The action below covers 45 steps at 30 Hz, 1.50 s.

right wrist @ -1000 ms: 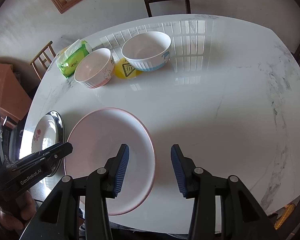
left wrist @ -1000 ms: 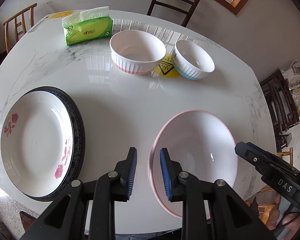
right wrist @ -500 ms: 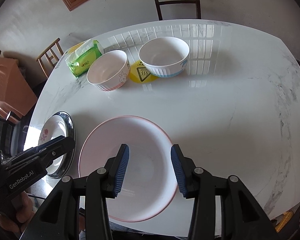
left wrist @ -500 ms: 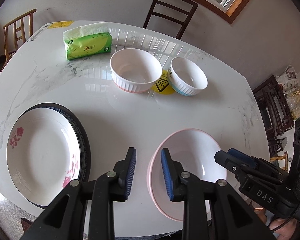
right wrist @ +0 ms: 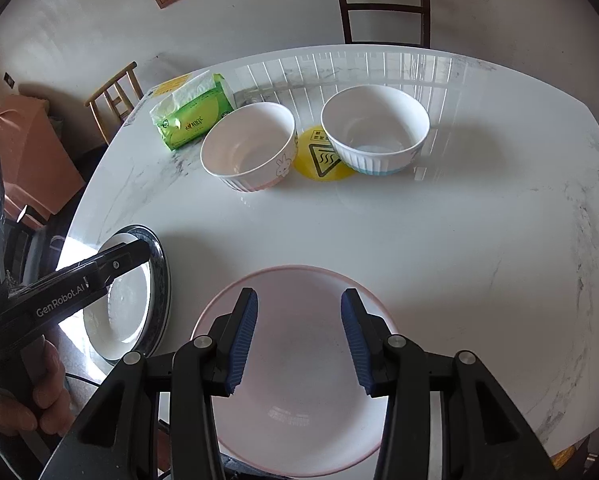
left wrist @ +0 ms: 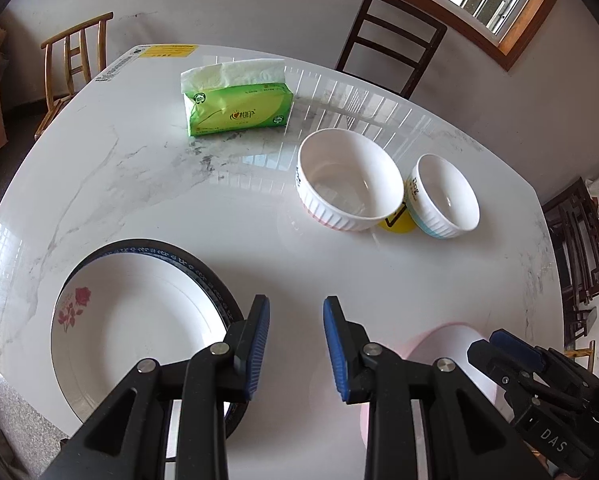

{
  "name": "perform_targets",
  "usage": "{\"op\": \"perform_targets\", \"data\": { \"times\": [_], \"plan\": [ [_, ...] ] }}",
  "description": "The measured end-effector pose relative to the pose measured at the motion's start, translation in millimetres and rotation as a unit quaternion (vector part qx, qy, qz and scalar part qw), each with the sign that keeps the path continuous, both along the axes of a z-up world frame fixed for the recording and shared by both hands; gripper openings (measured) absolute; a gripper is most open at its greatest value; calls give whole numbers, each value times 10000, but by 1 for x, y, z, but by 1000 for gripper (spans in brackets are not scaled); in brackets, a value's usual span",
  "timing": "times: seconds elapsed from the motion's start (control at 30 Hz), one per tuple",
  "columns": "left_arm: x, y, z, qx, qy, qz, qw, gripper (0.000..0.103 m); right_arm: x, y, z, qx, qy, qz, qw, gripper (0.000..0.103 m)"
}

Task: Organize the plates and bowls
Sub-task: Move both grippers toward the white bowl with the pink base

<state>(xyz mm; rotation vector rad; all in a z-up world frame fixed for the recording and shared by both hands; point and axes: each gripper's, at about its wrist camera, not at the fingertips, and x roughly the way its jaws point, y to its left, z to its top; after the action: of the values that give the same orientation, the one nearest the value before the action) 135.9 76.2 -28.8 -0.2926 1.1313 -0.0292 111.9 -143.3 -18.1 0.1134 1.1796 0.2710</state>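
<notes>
Lying flat, pink plate rim-up, both grippers' jaws parted, gripping nothing

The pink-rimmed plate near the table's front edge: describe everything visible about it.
The pink-rimmed plate is a wide, shallow, round dish, glossy white-pink inside with a thin pink edge line; it looks like ceramic or melamine. It is empty and lies flat and upright on the white marble table, near the front edge, to the right of the stacked flower plate. The right tool is above it with open jaws, not gripping it. Nothing rests in it.
</notes>
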Motion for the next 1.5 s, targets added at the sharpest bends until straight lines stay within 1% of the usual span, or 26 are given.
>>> {"op": "perform_targets", "data": {
  "times": [0.1, 0.3, 0.47, 0.6, 0.77, 0.83, 0.93, 1.1, 1.2, 1.4, 1.5],
  "plan": [
    [11, 7, -2, -4, 23, 59, 10000, 28, 9, 5, 1, 6, 11, 37, 10000, 41],
    [33, 20, 1, -145, 9, 144, 9998, 28, 28, 15, 1, -63, 35, 108, 9999, 41],
    [54, 21, 3, -126, 72, 130, 9998, 28, 48, 24, 0, -29, 122, 121, 9998, 41],
    [74, 21, -2, -235, 173, 146, 9995, 28, 65, 28, -3, -9, 142, 86, 9999, 41],
    [98, 20, -12, -324, 284, 119, 9990, 28, 88, 31, -6, 136, 150, -42, 9998, 40],
    [105, 20, -16, -358, 320, 123, 9988, 28, 97, 34, -8, 101, 130, -68, 9998, 38],
    [117, 19, -22, -315, 355, 120, 9988, 28, 113, 42, -14, 64, 184, -74, 9998, 33],
    [135, 19, -37, -242, 478, 132, 9985, 28, 136, 52, -26, -88, 287, -134, 9995, 31],
    [143, 16, -45, -220, 546, 57, 9982, 28, 147, 57, -36, -178, 402, -157, 9989, 28],
    [150, 7, -57, -175, 618, -73, 9979, 28, 161, 65, -52, -321, 545, -186, 9978, 27],
    [151, 4, -61, -156, 640, -115, 9978, 28, 165, 67, -58, -345, 617, -210, 9973, 24]
  ]
}}
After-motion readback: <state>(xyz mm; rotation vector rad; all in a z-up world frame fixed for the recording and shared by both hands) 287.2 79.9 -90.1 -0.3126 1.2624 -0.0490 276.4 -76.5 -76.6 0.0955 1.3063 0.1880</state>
